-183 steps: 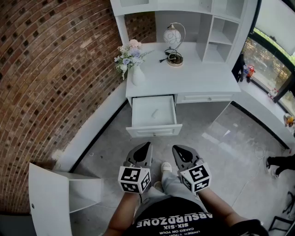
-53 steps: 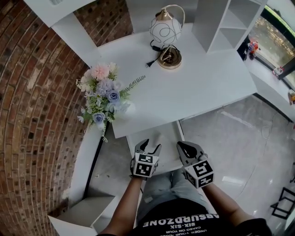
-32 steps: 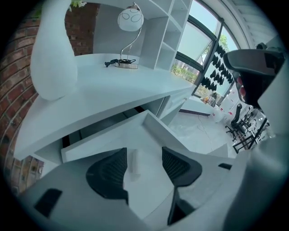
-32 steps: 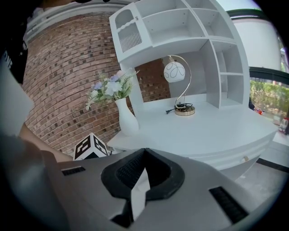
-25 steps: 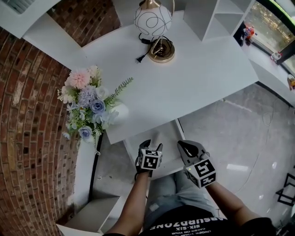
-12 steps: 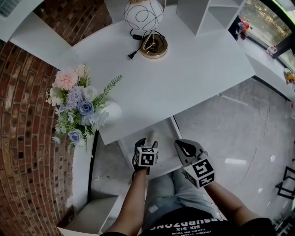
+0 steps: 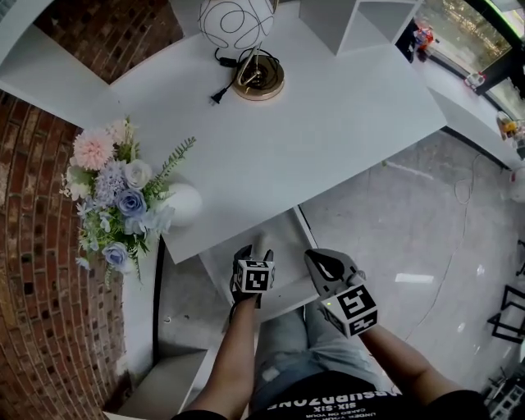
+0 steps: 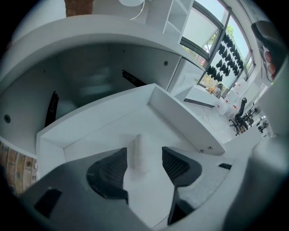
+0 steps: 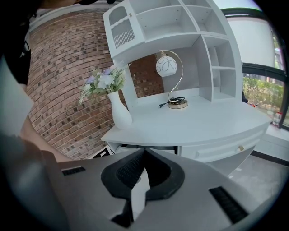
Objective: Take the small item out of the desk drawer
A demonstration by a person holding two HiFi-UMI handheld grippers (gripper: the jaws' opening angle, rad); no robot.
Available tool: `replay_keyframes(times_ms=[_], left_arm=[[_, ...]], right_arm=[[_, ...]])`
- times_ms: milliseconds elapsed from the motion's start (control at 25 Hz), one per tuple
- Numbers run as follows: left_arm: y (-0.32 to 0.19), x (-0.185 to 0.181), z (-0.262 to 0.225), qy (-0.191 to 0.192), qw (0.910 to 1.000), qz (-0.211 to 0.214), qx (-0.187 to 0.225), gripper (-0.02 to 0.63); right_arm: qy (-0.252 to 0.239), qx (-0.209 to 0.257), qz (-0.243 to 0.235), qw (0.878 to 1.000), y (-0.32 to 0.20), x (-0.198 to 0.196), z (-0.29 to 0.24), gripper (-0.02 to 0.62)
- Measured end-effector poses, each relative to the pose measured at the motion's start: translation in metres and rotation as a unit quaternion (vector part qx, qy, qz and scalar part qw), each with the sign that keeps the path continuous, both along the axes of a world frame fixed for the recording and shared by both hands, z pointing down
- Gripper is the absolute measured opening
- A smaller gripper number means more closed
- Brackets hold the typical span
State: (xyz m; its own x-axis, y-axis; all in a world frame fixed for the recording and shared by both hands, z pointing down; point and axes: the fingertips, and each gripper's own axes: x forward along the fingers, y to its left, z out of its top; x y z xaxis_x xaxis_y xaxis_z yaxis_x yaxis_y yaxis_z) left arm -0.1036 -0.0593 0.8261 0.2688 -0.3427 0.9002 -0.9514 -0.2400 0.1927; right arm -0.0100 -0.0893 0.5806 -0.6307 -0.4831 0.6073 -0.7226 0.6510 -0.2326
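The white desk drawer (image 7: 284, 236) stands pulled out under the desk top. Inside it lies the small item (image 8: 137, 152), a short white cylinder on the drawer floor (image 8: 104, 131). My left gripper (image 8: 144, 159) is open and lowered into the drawer, one jaw on each side of the item and neither touching it. In the head view the left gripper (image 7: 248, 256) covers the item. My right gripper (image 7: 325, 264) hovers over the drawer's front right corner. Its jaws meet at the tips with nothing between them in the right gripper view (image 9: 143, 152).
A white vase of flowers (image 7: 123, 193) stands on the desk top (image 7: 344, 123) near the left edge. A globe lamp (image 7: 246, 33) with its cord stands at the back, next to a shelf unit (image 7: 353, 16). Brick wall runs along the left; grey floor (image 7: 410, 238) lies right.
The person has stepped up to the desk. My left gripper has reached forward and down into the open drawer around the item. The right gripper stays at the drawer's front.
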Motion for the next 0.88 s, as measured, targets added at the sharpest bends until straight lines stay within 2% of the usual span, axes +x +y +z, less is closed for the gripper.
replay_keyframes(times_ms=[600,880], left_arm=[[0.004,0.004,0.035,-0.024,0.9992,0.001,-0.031,0.227],[0.013,0.003,0.049,-0.034,0.9976,0.008,-0.061,0.225]], right_arm=[[0.008,-0.01,0.003,1.0,0.002,0.01,0.009,-0.002],[0.009,-0.011,0.004,1.0,0.003,0.012,0.012,-0.003]])
